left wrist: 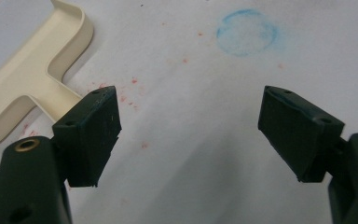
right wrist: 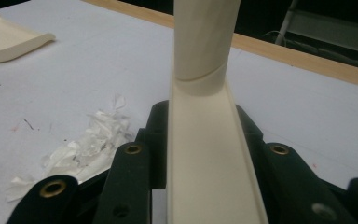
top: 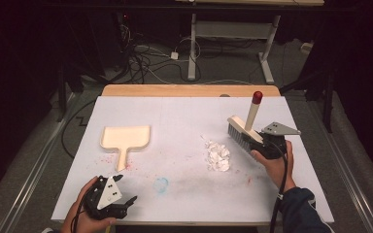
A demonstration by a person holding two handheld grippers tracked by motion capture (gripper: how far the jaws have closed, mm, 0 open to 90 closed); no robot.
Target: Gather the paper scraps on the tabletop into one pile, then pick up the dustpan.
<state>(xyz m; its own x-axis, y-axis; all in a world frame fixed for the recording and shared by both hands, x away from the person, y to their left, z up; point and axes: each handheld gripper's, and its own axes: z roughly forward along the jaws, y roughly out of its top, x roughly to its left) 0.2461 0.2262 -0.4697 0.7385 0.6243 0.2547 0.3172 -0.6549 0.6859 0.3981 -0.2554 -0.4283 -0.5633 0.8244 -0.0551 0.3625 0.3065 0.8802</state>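
Brush (top: 243, 131): clamped in right gripper (top: 264, 141), bristles just beside paper scraps (top: 217, 157) | Left gripper (top: 121, 191): jaws wide, empty, dustpan (top: 125, 138) handle just ahead | Risk: unheld dustpan likely slides under sweep; a fast stroke scatters scraps across table (top: 184, 116).

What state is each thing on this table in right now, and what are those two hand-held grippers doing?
Brush: clamped by its cream back, lifted, bristles beside the paper scraps.
Paper scraps: loose white pile on the table, not yet swept.
Dustpan: lying flat, untouched, handle toward the person.
Left hand-held gripper: open, holding nothing, near the dustpan's handle.
Right hand-held gripper: shut on the brush.
Table: white sheet, stained with red specks and a blue ring.
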